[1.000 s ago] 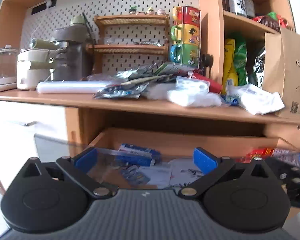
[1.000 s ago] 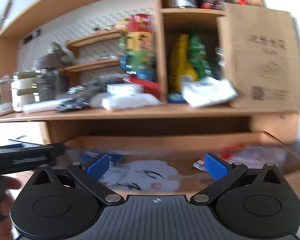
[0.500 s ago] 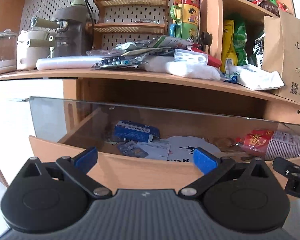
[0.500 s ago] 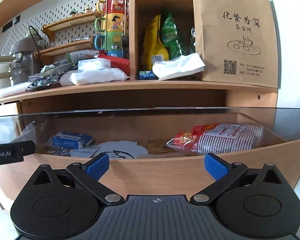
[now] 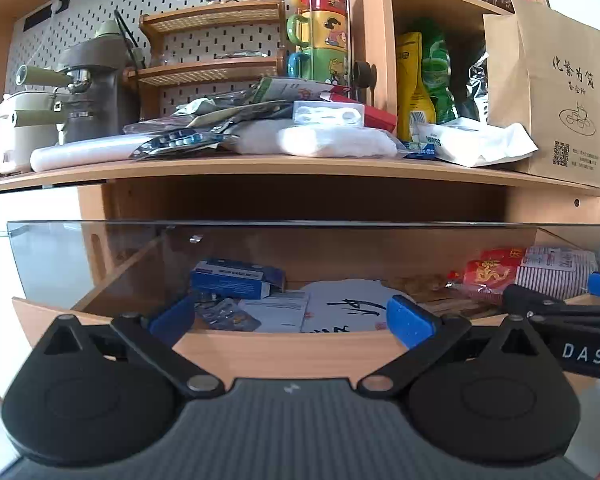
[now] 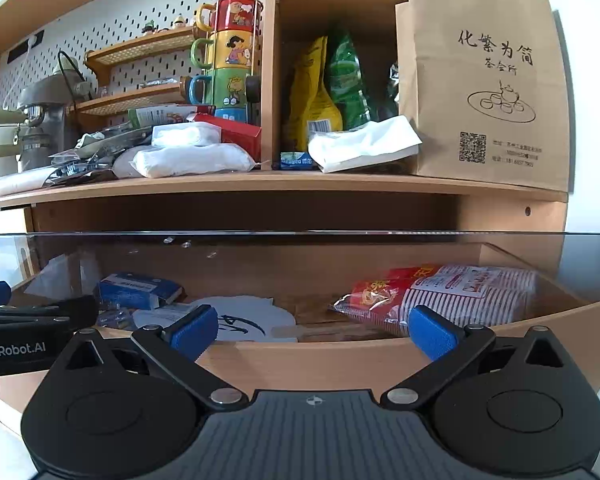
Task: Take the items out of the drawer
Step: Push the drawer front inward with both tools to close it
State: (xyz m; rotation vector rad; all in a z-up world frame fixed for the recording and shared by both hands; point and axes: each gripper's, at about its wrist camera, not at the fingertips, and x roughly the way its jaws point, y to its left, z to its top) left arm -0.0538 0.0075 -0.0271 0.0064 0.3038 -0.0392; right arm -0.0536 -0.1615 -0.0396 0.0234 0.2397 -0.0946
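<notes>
The wooden drawer (image 5: pixel 284 350) (image 6: pixel 300 364) stands pulled out below the shelf, with a glass front panel (image 5: pixel 60 256) rising above its wooden front. Inside lie a blue box (image 5: pixel 236 280) (image 6: pixel 140 290), blister packs (image 5: pixel 230 318), a white leaflet (image 5: pixel 274 314), a round white paper with black writing (image 5: pixel 348 308) (image 6: pixel 240 318), and a red-and-white sleeve of paper cups (image 5: pixel 528 272) (image 6: pixel 440 292). My left gripper (image 5: pixel 290 322) is open in front of the drawer, holding nothing. My right gripper (image 6: pixel 314 334) is open too, empty, just outside the drawer front.
The shelf (image 5: pixel 300 168) above the drawer carries white packets (image 5: pixel 336 142), blister packs, a brown paper bag (image 6: pixel 484 84), yellow and green snack bags (image 6: pixel 324 92), stacked cartoon mugs (image 6: pixel 228 52) and a coffee machine (image 5: pixel 92 92). A pegboard backs it.
Both views have dropped and drawn back: a second ago I looked down into the drawer, now I face its front from lower. Both grippers stayed open.
</notes>
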